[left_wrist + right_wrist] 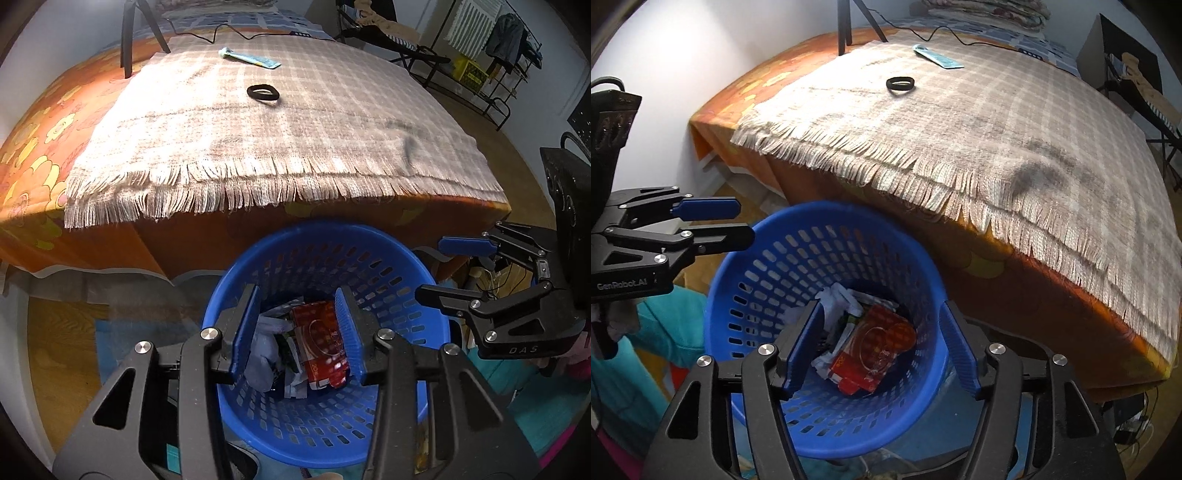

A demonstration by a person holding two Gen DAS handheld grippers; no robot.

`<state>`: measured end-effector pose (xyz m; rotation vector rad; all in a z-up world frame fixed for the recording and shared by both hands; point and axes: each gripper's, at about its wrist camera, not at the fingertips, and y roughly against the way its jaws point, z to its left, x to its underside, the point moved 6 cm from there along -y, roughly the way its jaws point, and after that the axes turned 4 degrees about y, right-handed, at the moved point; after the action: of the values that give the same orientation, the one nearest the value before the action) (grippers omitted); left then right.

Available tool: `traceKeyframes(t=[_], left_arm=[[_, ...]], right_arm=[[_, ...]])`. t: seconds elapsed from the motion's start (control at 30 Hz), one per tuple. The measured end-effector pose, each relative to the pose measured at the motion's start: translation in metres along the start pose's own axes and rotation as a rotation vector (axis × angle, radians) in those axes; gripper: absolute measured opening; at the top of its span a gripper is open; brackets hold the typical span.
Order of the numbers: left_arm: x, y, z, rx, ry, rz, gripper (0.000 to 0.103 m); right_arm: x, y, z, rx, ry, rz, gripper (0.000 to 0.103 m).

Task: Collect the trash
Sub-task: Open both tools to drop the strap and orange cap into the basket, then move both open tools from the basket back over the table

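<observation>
Blue plastic basket [325, 424], perforated wall, standing on the floor against the foot of a bed; contents: a red printed carton [325, 350], crumpled white and pale-blue wrappers [264, 347], all lying loose at the bottom. Left gripper [297, 332] poised above the basket, jaws apart, nothing between the pads. Right gripper [882, 347] likewise over the basket, jaws wider apart, empty.

Remaining on the checked fringed blanket [332, 122], well apart from the basket: one flattened turquoise tube [251, 59] near the far edge; one black elastic band [263, 92] nearer. Whether the band counts as trash is unclear.

Handling, as judged: tube light, soft, probably slippery; best pinched across its flat body. Band limp; grip one side of the loop, pressing slightly into the yielding blanket.
</observation>
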<state>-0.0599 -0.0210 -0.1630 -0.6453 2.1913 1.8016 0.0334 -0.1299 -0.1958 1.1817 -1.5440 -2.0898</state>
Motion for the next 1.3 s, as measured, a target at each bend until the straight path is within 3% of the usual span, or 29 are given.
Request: traceKeyframes(t=[0.1,0.33,0.63,0.9,1.1,1.3], left_arm=[[-0.001,0.001,0.001,-0.007,0.003,-0.008,0.058],[-0.004,0.001,0.001,-0.018,0.003,-0.02,0.066],[-0.012,0.002,0.0,-0.017,0.003,-0.027,0.066],[-0.042,0.009,0.0,-0.002,0.023,-0.054,0.066],[-0.072,0.01,-0.003,-0.015,0.003,-0.08,0.066],[-0.103,0.005,-0.004,-0.023,-0.004,-0.113,0.067]], right_arm=[[0.0,0.0,-0.003,0.008,-0.007,0.007,0.066],[0.0,-0.001,-0.007,0.035,-0.013,0.013,0.07],[-0.007,0.004,-0.018,0.079,-0.037,0.008,0.07],[-0.028,0.014,-0.044,0.115,-0.106,-0.007,0.07],[-0.049,0.028,-0.064,0.095,-0.152,-0.059,0.071],[-0.082,0.041,-0.077,0.086,-0.113,-0.15,0.071]])
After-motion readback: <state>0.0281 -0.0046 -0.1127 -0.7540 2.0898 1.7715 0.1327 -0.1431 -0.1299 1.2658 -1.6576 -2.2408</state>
